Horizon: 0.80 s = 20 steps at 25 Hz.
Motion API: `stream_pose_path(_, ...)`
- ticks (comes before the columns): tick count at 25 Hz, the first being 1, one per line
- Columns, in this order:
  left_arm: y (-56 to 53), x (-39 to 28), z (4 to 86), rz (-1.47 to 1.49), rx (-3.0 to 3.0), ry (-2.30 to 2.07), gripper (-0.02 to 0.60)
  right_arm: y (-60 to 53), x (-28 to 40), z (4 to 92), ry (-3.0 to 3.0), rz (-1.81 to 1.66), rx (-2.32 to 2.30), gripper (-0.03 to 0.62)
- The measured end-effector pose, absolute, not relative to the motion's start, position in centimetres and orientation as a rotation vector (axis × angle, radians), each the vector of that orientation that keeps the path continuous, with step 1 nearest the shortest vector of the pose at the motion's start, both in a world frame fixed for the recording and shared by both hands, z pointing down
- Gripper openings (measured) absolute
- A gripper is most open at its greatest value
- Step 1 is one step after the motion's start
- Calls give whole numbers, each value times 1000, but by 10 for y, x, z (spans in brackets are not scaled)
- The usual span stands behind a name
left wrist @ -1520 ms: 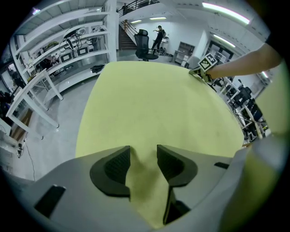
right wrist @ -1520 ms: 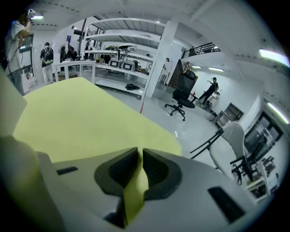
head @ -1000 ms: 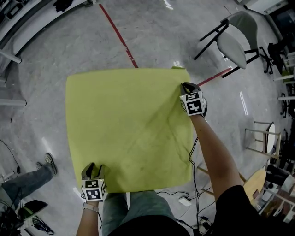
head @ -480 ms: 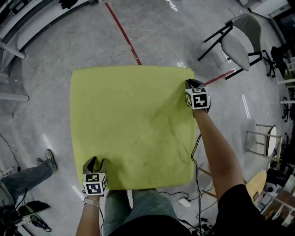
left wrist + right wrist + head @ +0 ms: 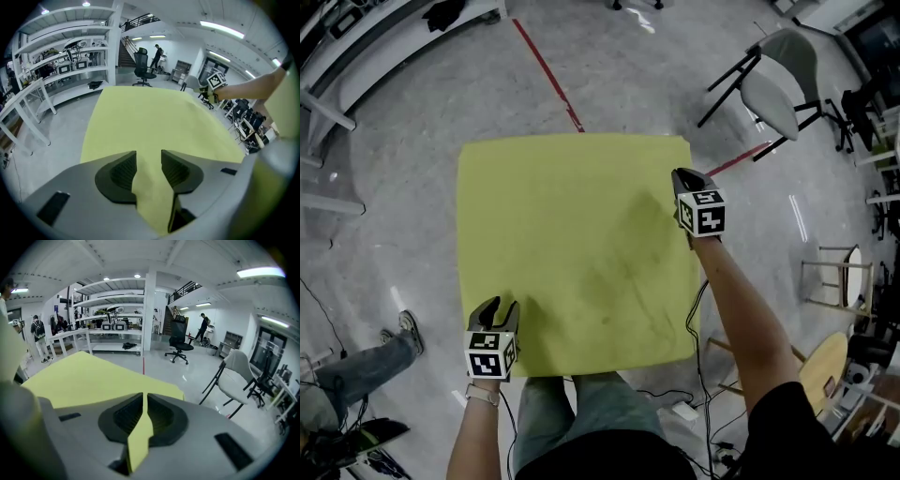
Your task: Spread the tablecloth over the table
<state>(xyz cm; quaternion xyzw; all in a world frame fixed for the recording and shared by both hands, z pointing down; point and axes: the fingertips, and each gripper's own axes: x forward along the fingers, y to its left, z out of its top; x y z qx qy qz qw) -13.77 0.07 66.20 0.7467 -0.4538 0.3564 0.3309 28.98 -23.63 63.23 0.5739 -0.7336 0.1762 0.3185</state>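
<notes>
The grey floor fills your head view, with a red line running up towards 12 o'clock. At the centre the yellow-green tablecloth lies flat and square over the bench, hiding it, with only faint creases towards 5 o'clock.

Your right arm reaches out nearly straight from 5 o'clock to the cloth's right edge at 2 o'clock. Your left forearm comes up short from 7 o'clock to the near left corner, wrist bent so that its tool tips down and away from you.

A white chair stands well apart at 1 o'clock, and another person's leg shows at 8 o'clock.

Your right hand-held gripper has its jaws pressed together on a thin edge of the tablecloth. Your left hand-held gripper has its jaws partway apart, with a thicker fold of the tablecloth's corner filling the gap and touching both pads.
</notes>
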Motion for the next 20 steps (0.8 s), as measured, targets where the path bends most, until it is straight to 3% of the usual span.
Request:
stream_pose_path(5,-3,-137,646,908,2041,-1156,124,-195,266,616,-1957,477,1505,37)
stream_pose_path(9,0,-138,630,870,2089,-1136,44,-156,255,606,-1951,534,1554,36)
stream_pose_path(20,-14,-140,595,735,2156,-1027,14,-80,216,575,-1908,659,1686,35)
